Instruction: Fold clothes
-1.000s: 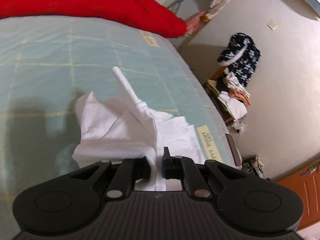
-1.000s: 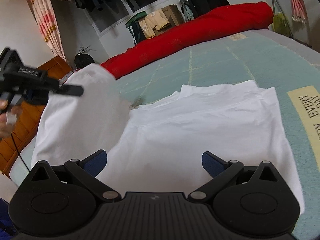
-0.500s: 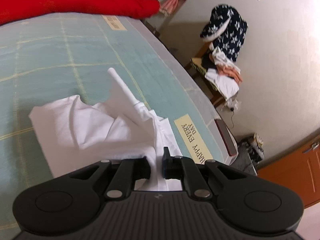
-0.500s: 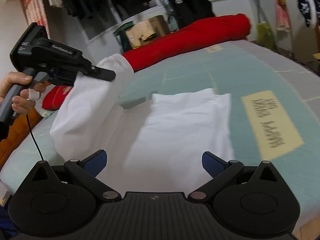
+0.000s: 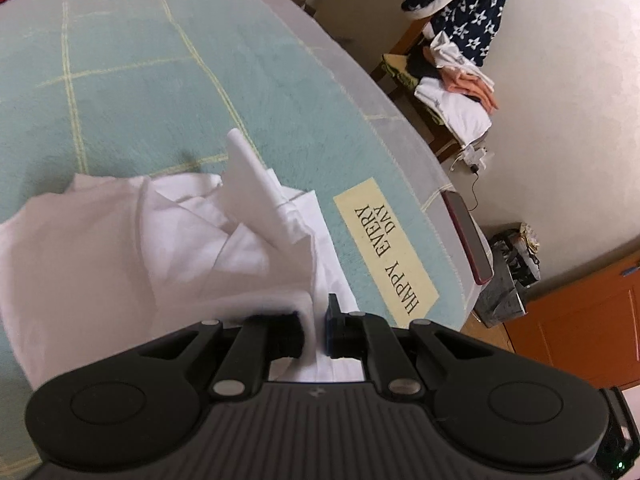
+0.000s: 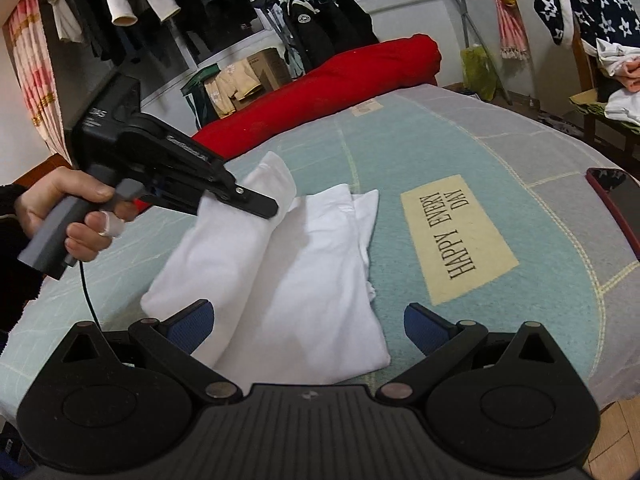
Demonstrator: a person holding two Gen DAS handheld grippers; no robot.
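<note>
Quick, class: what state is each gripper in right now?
Left gripper: shut on the white garment.
Right gripper: open, holding nothing.

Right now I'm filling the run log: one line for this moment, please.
stage: side fold | left gripper: shut on white shirt, edge lifted above bed | right gripper: open, holding nothing

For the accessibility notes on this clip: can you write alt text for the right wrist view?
The left hand-held gripper, gripped by a hand, lifts a fold of a white garment over the rest, which lies on a pale blue bedspread. The right hand-held gripper is open below, holding nothing.
</note>
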